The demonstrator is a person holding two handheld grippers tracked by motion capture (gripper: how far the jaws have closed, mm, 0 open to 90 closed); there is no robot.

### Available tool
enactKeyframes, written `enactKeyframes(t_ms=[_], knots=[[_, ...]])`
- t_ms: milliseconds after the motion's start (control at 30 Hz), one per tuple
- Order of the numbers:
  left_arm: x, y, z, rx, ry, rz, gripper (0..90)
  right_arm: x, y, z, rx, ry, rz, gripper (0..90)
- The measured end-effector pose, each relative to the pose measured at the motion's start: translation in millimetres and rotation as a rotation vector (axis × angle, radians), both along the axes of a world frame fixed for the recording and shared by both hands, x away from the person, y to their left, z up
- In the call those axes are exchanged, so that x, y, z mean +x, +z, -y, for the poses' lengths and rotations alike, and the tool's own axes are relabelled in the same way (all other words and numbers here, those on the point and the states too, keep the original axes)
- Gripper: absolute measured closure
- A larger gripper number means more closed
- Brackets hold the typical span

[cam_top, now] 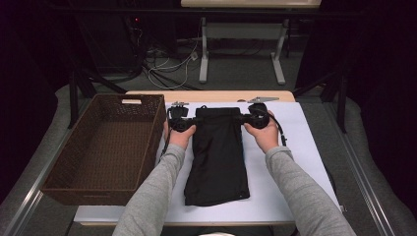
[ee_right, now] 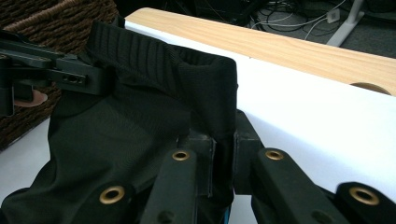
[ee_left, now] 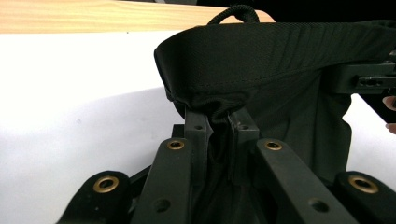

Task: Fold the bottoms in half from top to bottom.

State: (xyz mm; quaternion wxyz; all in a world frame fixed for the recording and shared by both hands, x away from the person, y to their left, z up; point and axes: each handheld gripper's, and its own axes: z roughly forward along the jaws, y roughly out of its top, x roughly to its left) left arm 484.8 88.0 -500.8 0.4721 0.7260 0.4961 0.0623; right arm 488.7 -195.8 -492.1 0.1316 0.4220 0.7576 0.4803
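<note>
A black pair of shorts (cam_top: 217,157) lies lengthwise on the white table top (cam_top: 295,147), waistband at the far end. My left gripper (cam_top: 189,123) is shut on the waistband's left corner; its pads pinch the bunched fabric (ee_left: 222,119). At the opposite corner my right gripper (cam_top: 246,119) is shut on the waistband, with cloth (ee_right: 219,116) clamped between its jaws. The ribbed waistband (ee_left: 280,46) is stretched between the two grippers and lifted a little off the table. A black drawstring loop (ee_left: 236,11) sticks up behind it.
A brown wicker basket (cam_top: 74,147), nothing in it, stands at the left beside the white top. A wooden table edge (cam_top: 211,96) runs along the far side. Behind are cables on the floor and white table legs (cam_top: 204,54).
</note>
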Motion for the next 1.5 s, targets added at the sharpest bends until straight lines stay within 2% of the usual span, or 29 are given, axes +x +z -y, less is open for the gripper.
enactKeyframes(t_ms=[567, 700, 1067, 1200, 1300, 1500], knots=[[1.6, -1.2, -0.2, 0.011, 0.010, 0.032, 81.2, 9.7, -5.7, -2.3, 0.009, -0.009, 0.009, 82.8], [-0.8, -1.9, -3.0, -0.001, 0.009, 0.030, 81.2, 5.2, -4.7, -4.3, 0.003, -0.006, 0.027, 82.8], [-10.5, 1.1, -5.3, -0.019, -0.015, 0.061, 81.3, -8.6, 1.2, -3.5, -0.005, 0.009, 0.065, 82.8], [-13.9, 1.6, -6.0, -0.035, -0.024, 0.072, 81.3, -13.5, 2.8, -1.5, 0.010, 0.012, 0.075, 82.8], [-17.3, 2.2, -6.2, -0.035, -0.032, 0.077, 81.3, -17.1, 3.9, -0.5, 0.003, 0.015, 0.081, 82.8], [-25.6, 4.7, -8.2, -0.042, -0.042, 0.094, 81.4, -25.1, 5.7, 0.7, 0.021, 0.025, 0.099, 82.8]])
